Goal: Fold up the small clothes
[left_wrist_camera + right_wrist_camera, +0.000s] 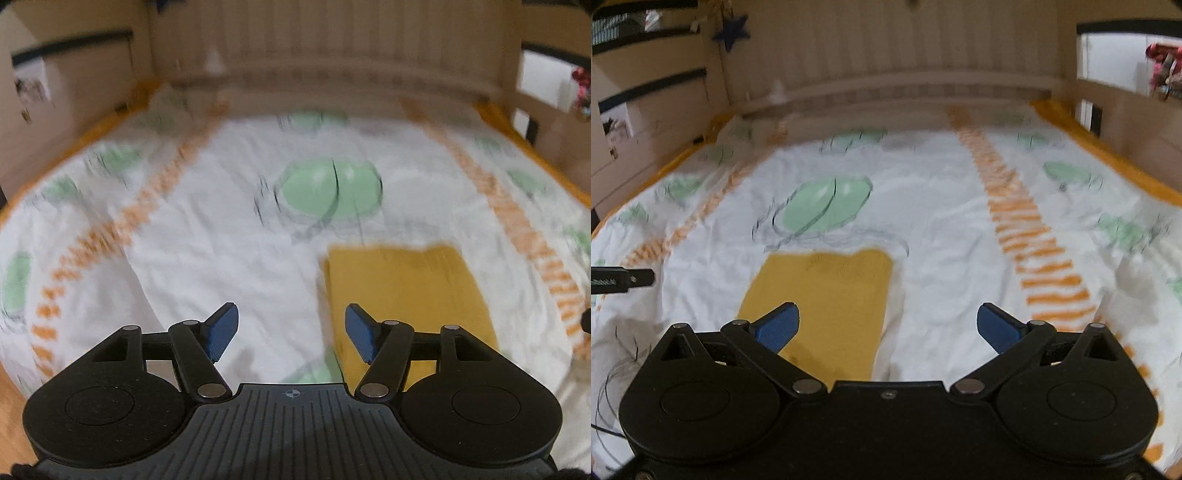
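A small mustard-yellow garment (402, 295) lies flat, folded into a rectangle, on the white bed cover (229, 243). In the left wrist view it is just right of my left gripper (291, 334), which is open and empty above the cover. In the right wrist view the garment (827, 295) lies under and ahead of the left finger of my right gripper (888, 326), which is open and empty. Part of the left gripper (624, 280) shows at that view's left edge.
The bed cover has green leaf prints and orange stripes (1030, 236). A wooden headboard (886, 55) stands at the far end, wooden rails (1126, 110) along the sides. A yellow sheet edge (535, 147) rims the bed. Both views are blurred.
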Demonstrator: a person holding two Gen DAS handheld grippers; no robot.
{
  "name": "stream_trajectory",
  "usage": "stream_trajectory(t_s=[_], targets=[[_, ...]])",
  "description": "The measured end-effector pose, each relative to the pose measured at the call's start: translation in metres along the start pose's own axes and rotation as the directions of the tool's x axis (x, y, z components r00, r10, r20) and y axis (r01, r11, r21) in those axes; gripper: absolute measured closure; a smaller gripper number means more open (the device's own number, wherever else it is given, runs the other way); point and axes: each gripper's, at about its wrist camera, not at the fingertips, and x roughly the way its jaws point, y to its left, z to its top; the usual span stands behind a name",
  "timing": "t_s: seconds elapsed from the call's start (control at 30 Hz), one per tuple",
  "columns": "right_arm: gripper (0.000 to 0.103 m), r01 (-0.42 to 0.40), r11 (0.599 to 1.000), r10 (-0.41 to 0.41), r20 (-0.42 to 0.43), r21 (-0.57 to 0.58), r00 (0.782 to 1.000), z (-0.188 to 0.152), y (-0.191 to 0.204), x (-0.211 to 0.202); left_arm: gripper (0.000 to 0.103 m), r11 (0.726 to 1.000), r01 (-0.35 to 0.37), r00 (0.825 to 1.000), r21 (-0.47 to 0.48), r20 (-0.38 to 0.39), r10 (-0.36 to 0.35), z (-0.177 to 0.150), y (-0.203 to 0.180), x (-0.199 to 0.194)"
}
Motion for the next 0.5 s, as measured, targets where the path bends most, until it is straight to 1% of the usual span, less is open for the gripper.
stream_trajectory(t_s=[0.07,0.13,0.23,0.43,0.5], targets=[[0.001,-0.004,1.000,0.003,-0.031,-0.013,1.000,-0.008,0.002,0.008,0.041,1.000,0.011,0.999,-0.014,-0.052,-0.012,-0.011,-0.002,0.012],[0.001,0.006,0.999,-0.007,-0.038,-0.034,0.999,-0.019,0.005,0.007,0.041,1.000,0.015,0.996,-0.015,-0.088,-0.016,-0.023,-0.003,0.018],[0.001,-0.002,0.999,-0.001,-0.046,-0.054,0.999,-0.032,0.008,0.008,0.041,1.000,0.005,0.992,-0.020,-0.125,-0.008,-0.037,-0.006,0.027],[0.001,-0.044,0.999,0.044,-0.090,-0.002,0.995,-0.048,0.007,0.014,0.041,0.999,-0.016,0.988,-0.039,-0.152,0.010,-0.053,-0.010,0.031],[0.001,-0.037,0.999,0.039,-0.104,0.012,0.994,-0.052,0.005,0.019,0.041,0.998,-0.030,0.988,-0.048,-0.154,0.022,-0.055,-0.009,0.031]])
